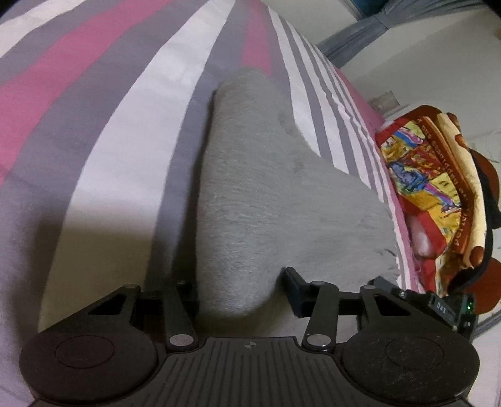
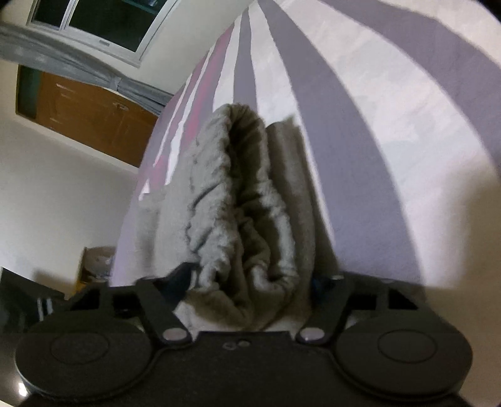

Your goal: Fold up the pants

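Note:
Grey fleece pants (image 1: 250, 188) lie lengthwise on a bed with a sheet (image 1: 109, 125) striped in pink, grey and white. In the left wrist view their near end bulges up between the fingers of my left gripper (image 1: 239, 291), and the cloth fills the gap from pad to pad. In the right wrist view the pants (image 2: 238, 188) are bunched into thick upright folds. My right gripper (image 2: 250, 281) holds that bundle, its fingers pressed against both sides. The cloth hides both of its fingertips in part.
The bed's right edge runs close beside the pants, and a bright printed cloth or bag (image 1: 432, 188) lies just past it. In the right wrist view a window (image 2: 103, 22), a grey curtain (image 2: 62, 62) and a brown wooden door (image 2: 87, 109) lie beyond the bed's left edge.

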The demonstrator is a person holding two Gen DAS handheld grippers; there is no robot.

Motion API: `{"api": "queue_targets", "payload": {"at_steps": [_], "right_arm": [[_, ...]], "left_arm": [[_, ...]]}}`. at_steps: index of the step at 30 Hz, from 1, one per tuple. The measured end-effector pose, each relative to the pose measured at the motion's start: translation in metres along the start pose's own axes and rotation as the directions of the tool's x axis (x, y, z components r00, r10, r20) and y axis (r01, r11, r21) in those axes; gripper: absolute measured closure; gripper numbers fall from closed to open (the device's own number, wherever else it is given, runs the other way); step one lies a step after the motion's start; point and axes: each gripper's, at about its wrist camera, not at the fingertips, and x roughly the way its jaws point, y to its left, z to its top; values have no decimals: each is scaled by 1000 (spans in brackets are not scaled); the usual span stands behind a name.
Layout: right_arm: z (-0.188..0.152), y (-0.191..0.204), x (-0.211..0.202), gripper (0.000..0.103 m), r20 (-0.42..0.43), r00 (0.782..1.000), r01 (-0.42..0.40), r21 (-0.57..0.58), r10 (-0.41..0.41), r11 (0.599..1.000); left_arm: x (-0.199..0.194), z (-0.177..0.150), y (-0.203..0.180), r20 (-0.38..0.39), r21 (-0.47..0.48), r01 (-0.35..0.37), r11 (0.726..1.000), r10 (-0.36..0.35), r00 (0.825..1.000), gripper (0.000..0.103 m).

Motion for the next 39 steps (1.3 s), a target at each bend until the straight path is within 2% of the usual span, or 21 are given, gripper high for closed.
{"api": "queue_targets", "payload": {"at_steps": [2, 4, 9, 14, 16, 19, 24, 33, 39], "right_arm": [[-2, 10, -5, 48, 7, 1000, -29, -34, 29, 999], [-1, 17, -6, 48, -4, 999, -34, -81, 34, 996], [4, 14, 23, 48, -29, 999, 10, -100, -13, 995], [-4, 28, 23, 51, 10, 998, 61, -120, -60, 991], [-12, 43, 19, 52, 29, 997, 71, -130, -68, 989], [-16, 51, 8, 55, 58, 998, -1, -92, 6, 996], [-15, 81, -8, 55, 84, 990, -101, -103, 110, 990], [11, 131, -42, 55, 135, 967, -188, -196, 216, 962], [42, 147, -38, 55, 159, 956, -205, -228, 245, 952]], "left_arm": [[-4, 0, -11, 12, 41, -14, 999, 14, 1000, 56], [-2, 1, -16, 14, 61, -24, 998, 23, 1000, 56], [16, 9, -8, 1, 44, -35, 998, 35, 999, 56], [12, 5, -24, 36, 81, -112, 990, 110, 993, 62], [6, 4, -33, 64, 103, -136, 985, 130, 989, 69], [-8, 3, -40, 102, 104, -128, 986, 118, 988, 75], [-35, 9, -52, 160, 109, -84, 991, 66, 985, 76], [-78, 45, -91, 272, 187, -99, 977, 45, 961, 76], [-79, 89, -117, 331, 233, -149, 961, 66, 941, 76]]}}
